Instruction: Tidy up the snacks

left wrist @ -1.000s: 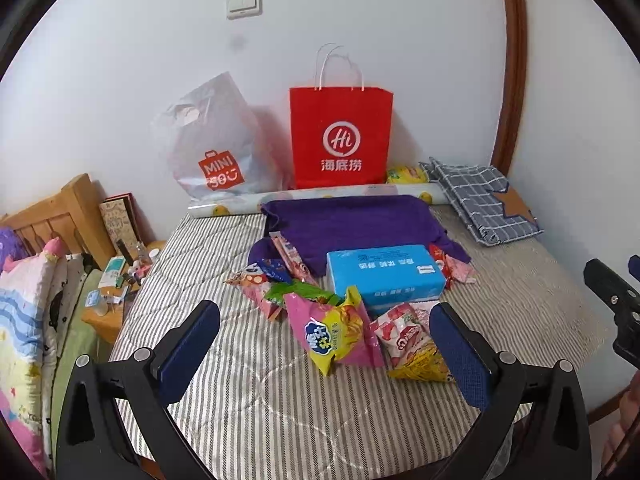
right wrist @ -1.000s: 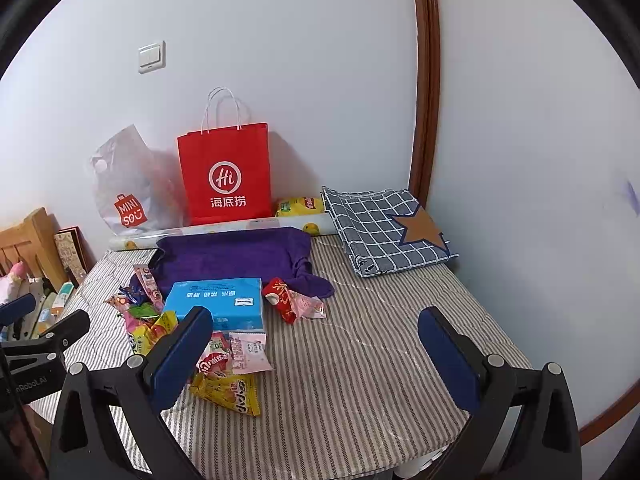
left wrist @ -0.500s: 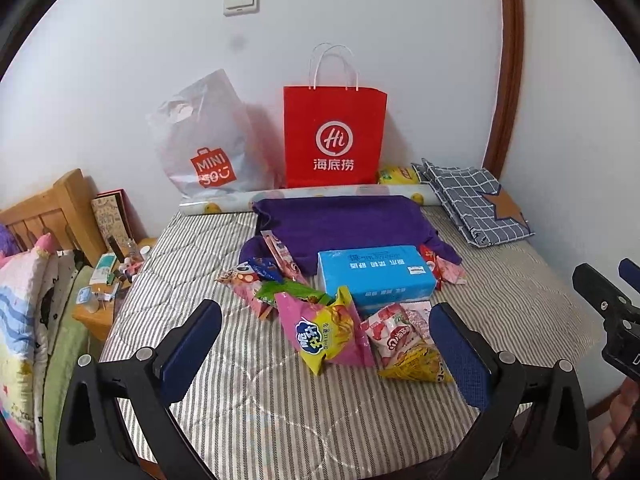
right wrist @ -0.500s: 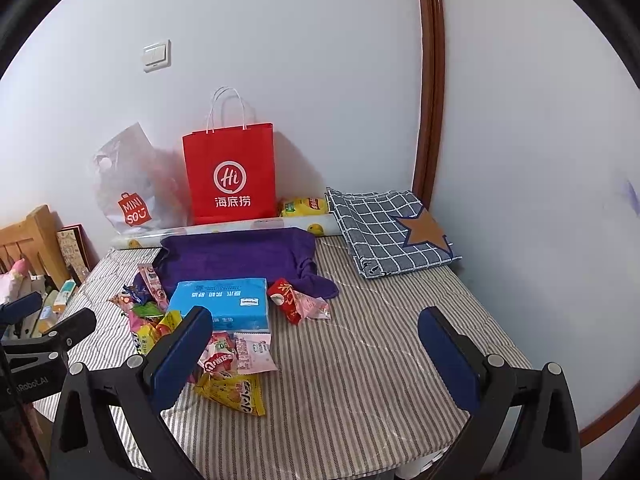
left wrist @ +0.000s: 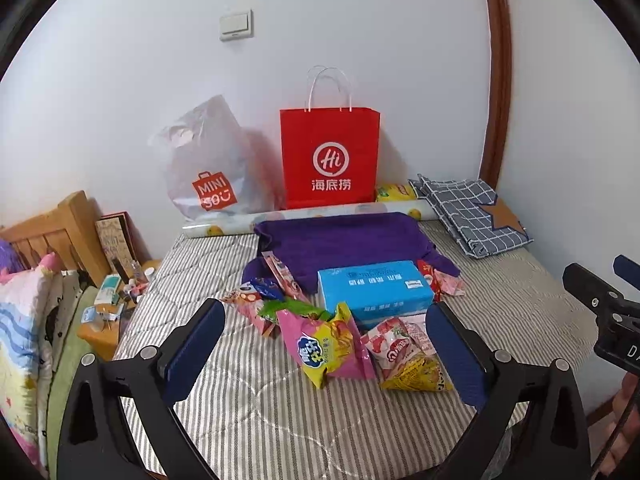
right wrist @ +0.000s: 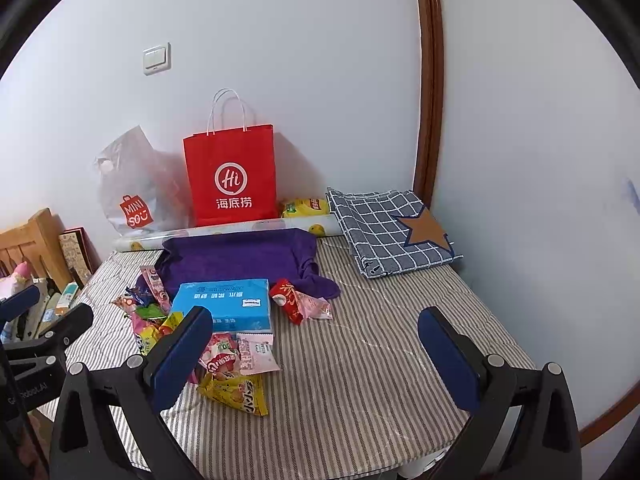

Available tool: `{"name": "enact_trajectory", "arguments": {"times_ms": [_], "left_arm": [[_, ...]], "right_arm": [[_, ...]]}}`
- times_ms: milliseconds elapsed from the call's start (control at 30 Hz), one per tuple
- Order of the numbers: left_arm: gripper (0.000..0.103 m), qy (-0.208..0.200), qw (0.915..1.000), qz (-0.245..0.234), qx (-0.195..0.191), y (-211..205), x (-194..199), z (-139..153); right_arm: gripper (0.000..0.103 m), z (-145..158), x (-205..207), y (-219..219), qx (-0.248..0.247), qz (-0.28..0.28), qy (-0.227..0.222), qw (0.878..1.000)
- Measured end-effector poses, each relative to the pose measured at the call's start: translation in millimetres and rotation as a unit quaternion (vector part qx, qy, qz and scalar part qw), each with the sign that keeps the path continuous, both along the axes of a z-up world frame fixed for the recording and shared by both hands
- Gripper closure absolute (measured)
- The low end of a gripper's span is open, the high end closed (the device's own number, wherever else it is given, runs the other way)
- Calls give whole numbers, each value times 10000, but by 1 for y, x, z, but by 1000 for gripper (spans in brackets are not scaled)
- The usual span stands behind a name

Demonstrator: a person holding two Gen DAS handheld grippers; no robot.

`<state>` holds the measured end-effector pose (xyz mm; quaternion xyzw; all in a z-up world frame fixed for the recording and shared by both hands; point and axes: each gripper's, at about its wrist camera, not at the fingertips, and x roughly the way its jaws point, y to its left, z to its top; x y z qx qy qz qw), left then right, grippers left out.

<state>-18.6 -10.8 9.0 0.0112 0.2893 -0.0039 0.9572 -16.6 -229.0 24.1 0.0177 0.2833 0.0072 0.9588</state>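
Both my grippers, left (left wrist: pixel 324 340) and right (right wrist: pixel 316 344), hung with fingers spread wide and empty above the striped mattress (right wrist: pixel 380 360), lining up on the snack packets (left wrist: pixel 332 344) heaped around the blue tissue box (left wrist: pixel 374 288).

Both fisheye views look down at a slant from the near edge of the grey striped mattress (left wrist: pixel 240 400) toward the far white wall. The left wrist view sits further left, close over the heap of snack packets (left wrist: pixel 332 340); the right wrist view faces the bare right side. Both share the blue rectangular tissue box (right wrist: pixel 224 304) and red paper carrier bag (right wrist: pixel 232 176).
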Motion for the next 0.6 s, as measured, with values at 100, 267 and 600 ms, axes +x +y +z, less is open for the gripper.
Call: {"name": "enact_trajectory", "arguments": {"times_ms": [100, 267, 600], "left_arm": [[3, -54, 9999, 41, -86, 4, -1, 0], [3, -137, 9999, 39, -10, 2, -3, 0], [3, -107, 9999, 49, 8, 1, -4, -1]], "right_arm": [[0, 0, 1, -1, -10, -15, 16, 10000], [0, -1, 1, -4, 42, -46, 31, 10000], [0, -2, 0, -3, 7, -42, 42, 10000]]}}
